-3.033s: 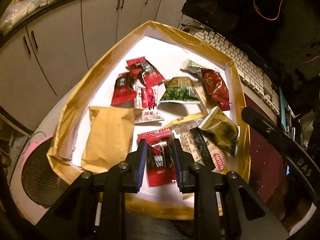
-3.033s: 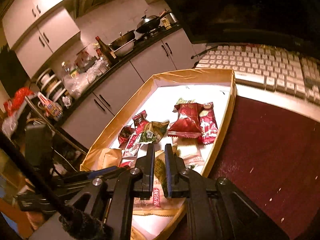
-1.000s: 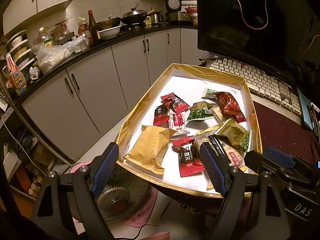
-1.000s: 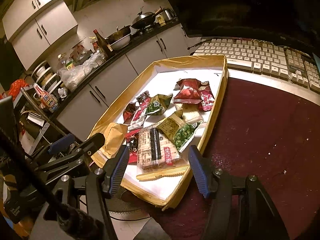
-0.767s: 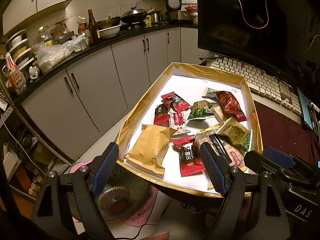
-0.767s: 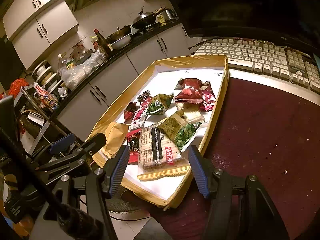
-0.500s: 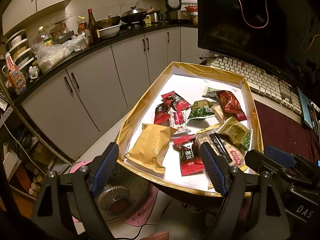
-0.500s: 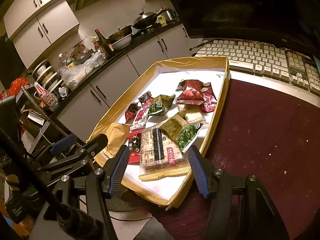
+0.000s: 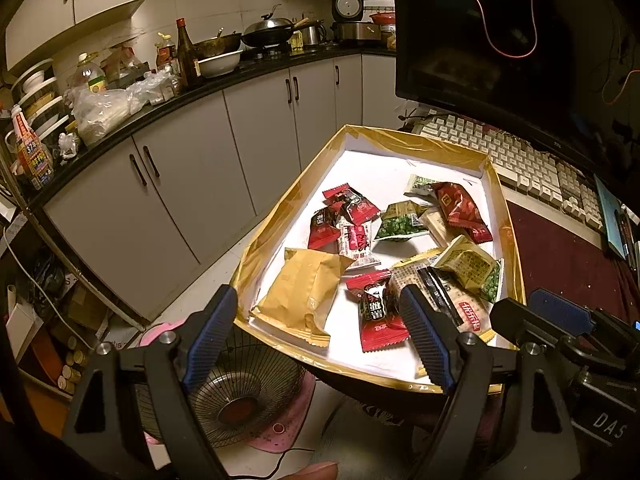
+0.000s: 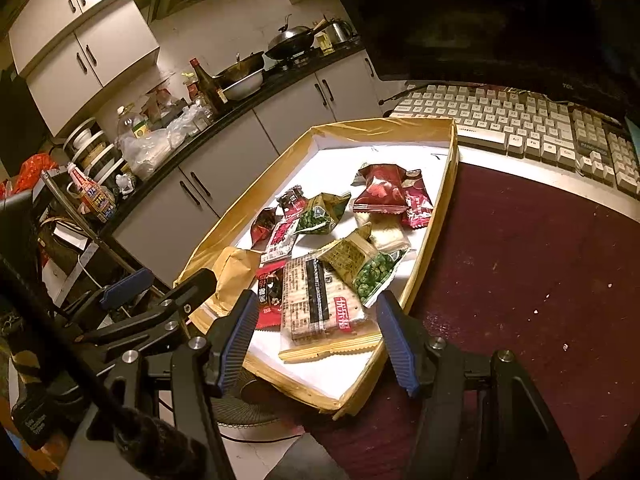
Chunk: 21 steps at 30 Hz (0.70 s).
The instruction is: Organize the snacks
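Both grippers, left point(image 9: 316, 334) & right point(image 10: 316, 338), are spread wide & empty over the tray point(image 9: 280, 216) near edge, snacks piled inside w/ cracker pack point(image 10: 318, 300) overlapping the red candy point(image 9: 378, 316), so you risk a double-grab or nudging the overhanging tray.

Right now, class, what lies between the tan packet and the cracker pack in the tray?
A red candy lies between the tan packet and the cracker pack, clearest in the left wrist view.
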Available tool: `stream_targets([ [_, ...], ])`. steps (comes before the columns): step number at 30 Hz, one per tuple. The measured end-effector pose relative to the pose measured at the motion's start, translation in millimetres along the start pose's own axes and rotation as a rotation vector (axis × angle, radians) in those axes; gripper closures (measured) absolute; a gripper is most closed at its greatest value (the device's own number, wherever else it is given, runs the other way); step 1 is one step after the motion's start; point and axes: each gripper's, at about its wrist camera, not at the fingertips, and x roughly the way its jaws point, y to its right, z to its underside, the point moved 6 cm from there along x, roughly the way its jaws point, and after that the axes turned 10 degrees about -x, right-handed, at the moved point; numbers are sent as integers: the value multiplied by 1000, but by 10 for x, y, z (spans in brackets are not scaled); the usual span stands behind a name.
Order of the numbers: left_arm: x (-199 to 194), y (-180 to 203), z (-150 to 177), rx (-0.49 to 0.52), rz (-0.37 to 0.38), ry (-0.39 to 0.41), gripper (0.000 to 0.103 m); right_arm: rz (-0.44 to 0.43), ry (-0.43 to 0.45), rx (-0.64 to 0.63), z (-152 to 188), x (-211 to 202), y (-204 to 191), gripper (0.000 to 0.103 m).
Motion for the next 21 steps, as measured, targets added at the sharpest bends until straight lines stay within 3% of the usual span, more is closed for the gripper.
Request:
stream_targets([
  [21,-21,-35,-37,6,8,-6,20,8,8,-12,-36,-43,-43,41],
])
